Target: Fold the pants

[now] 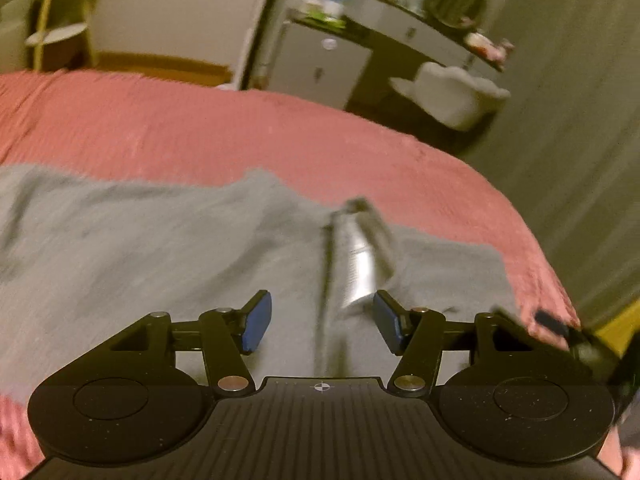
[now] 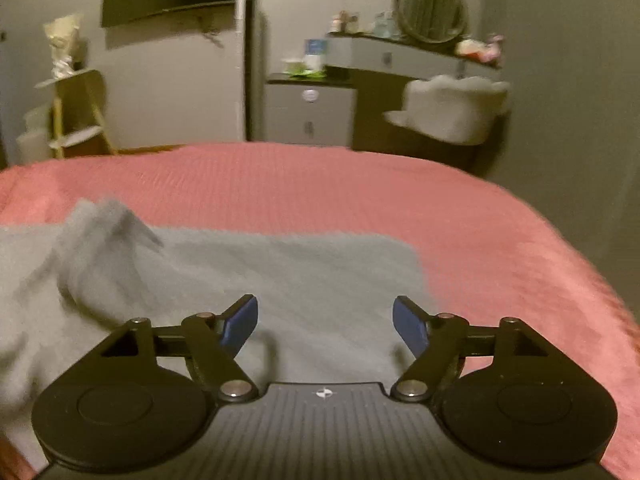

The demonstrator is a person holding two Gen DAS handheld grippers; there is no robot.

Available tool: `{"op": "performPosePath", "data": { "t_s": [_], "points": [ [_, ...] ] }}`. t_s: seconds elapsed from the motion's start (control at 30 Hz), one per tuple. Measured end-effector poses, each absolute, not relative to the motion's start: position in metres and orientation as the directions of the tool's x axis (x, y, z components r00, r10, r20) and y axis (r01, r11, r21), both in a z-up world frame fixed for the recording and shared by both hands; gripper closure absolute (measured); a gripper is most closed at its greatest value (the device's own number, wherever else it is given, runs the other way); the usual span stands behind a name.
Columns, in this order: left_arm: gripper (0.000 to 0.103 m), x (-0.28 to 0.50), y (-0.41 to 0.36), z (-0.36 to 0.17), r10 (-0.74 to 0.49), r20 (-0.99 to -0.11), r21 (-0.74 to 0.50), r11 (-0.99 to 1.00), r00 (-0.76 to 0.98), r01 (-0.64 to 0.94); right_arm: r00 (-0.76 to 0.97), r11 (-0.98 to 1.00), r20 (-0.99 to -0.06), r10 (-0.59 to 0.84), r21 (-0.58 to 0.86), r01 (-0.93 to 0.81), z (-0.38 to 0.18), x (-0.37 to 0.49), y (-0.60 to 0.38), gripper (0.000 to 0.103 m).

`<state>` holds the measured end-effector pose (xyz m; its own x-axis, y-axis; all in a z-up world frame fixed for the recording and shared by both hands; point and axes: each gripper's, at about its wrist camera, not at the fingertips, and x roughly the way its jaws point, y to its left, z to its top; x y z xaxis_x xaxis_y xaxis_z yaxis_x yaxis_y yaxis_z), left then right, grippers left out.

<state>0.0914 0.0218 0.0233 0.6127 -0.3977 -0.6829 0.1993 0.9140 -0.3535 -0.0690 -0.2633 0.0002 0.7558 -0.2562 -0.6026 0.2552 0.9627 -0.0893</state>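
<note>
Grey pants [image 1: 140, 248] lie spread on a pink bedspread [image 1: 240, 132]. In the left wrist view a white label or inner tag [image 1: 358, 268] shows on a raised fold of the pants just ahead of my left gripper [image 1: 322, 322], which is open and holds nothing. In the right wrist view the pants [image 2: 304, 276] lie flat with a bunched ridge [image 2: 100, 236] at the left. My right gripper [image 2: 325, 326] is open above the pants' right part, near their edge, and holds nothing.
The pink bedspread [image 2: 360, 184] ends at a rounded edge to the right. Beyond the bed stand a white cabinet [image 2: 310, 114], a dresser with a round mirror [image 2: 432, 8], a white fluffy chair [image 2: 452, 110] and a small shelf stand [image 2: 78, 112].
</note>
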Motion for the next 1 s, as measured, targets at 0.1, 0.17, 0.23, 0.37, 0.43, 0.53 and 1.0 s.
{"op": "performPosePath", "data": {
  "t_s": [0.1, 0.17, 0.23, 0.37, 0.43, 0.53, 1.0],
  "points": [
    [0.042, 0.095, -0.001, 0.028, -0.449, -0.660, -0.360, 0.893, 0.602, 0.271, 0.708, 0.937, -0.649, -0.278, -0.022, 0.348, -0.008, -0.095, -0.291, 0.022],
    [0.044, 0.100, -0.022, 0.028, -0.463, -0.660, -0.331, 0.886, 0.591, 0.324, 0.681, 0.919, -0.692, -0.240, 0.064, 0.389, -0.014, -0.105, -0.311, 0.021],
    [0.051, 0.109, -0.043, 0.020, -0.462, -0.677, -0.298, 0.884, 0.573, 0.361, 0.653, 0.899, -0.721, -0.231, 0.098, 0.427, -0.021, -0.106, -0.321, 0.021],
    [0.095, 0.148, -0.064, 0.003, -0.442, -0.709, -0.289, 0.893, 0.549, 0.346, 0.629, 0.896, -0.737, -0.248, 0.073, 0.439, -0.031, -0.108, -0.326, 0.019],
    [0.097, 0.163, -0.065, -0.005, -0.368, -0.707, -0.240, 0.928, 0.604, 0.285, 0.634, 0.901, -0.733, -0.245, 0.071, 0.429, -0.032, -0.108, -0.325, 0.018],
    [0.097, 0.178, -0.063, -0.019, -0.160, -0.708, -0.069, 0.985, 0.688, 0.158, 0.634, 0.915, -0.731, -0.254, 0.031, 0.402, -0.035, -0.101, -0.325, 0.014],
    [0.079, 0.076, -0.042, -0.037, -0.270, -0.797, -0.175, 0.959, 0.540, 0.221, 0.648, 0.912, -0.725, -0.234, 0.068, 0.405, -0.031, -0.090, -0.321, 0.013]
  ]
}}
